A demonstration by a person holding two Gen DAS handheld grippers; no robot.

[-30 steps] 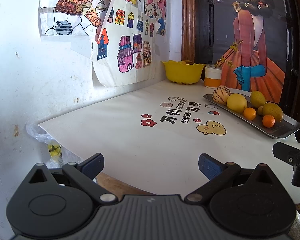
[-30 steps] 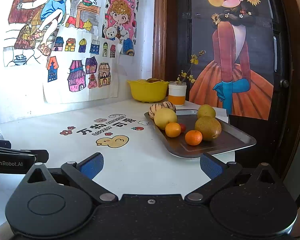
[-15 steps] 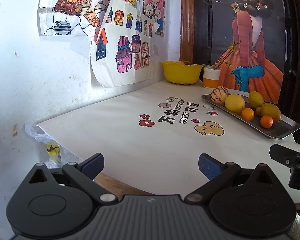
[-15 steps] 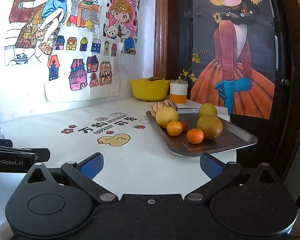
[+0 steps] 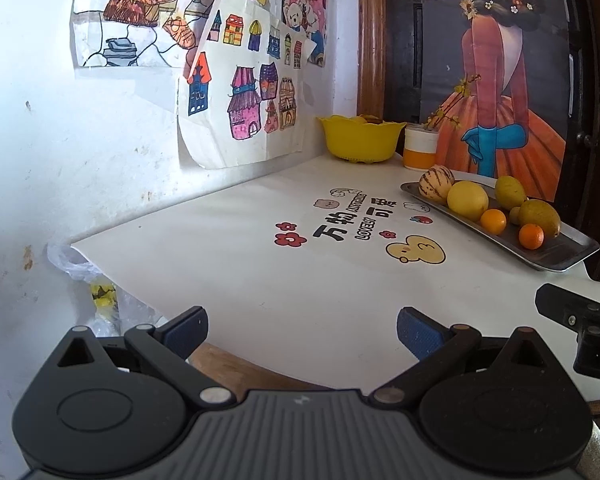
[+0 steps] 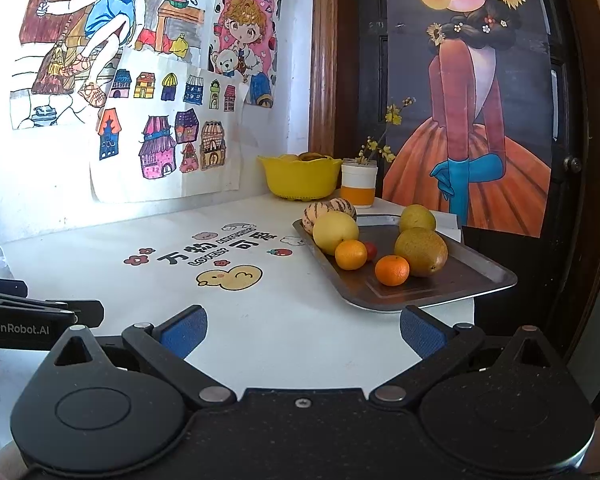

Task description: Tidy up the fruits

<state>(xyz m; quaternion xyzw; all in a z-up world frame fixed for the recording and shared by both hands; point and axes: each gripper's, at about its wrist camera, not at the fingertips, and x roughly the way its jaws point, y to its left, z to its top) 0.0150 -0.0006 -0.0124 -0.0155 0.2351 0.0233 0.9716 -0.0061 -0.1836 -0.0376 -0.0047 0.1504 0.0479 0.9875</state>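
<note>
**Both grippers spread and empty, fruit waiting on the tray**

The left hand-held gripper (image 5: 302,326) and the right hand-held gripper (image 6: 304,328) hover over the near edge of the table (image 6: 260,312), jaws spread wide, gripping nothing. A metal tray (image 6: 484,280) at the table's right edge carries the fruit: two oranges (image 6: 392,270), a lemon (image 6: 335,232), two pears (image 6: 421,252) and striped melons (image 6: 342,206). A yellow bowl (image 6: 300,178) stands in the far corner.

Fruit-laden tray (image 5: 572,258) beyond spread hand-held gripper (image 5: 302,326)
</note>
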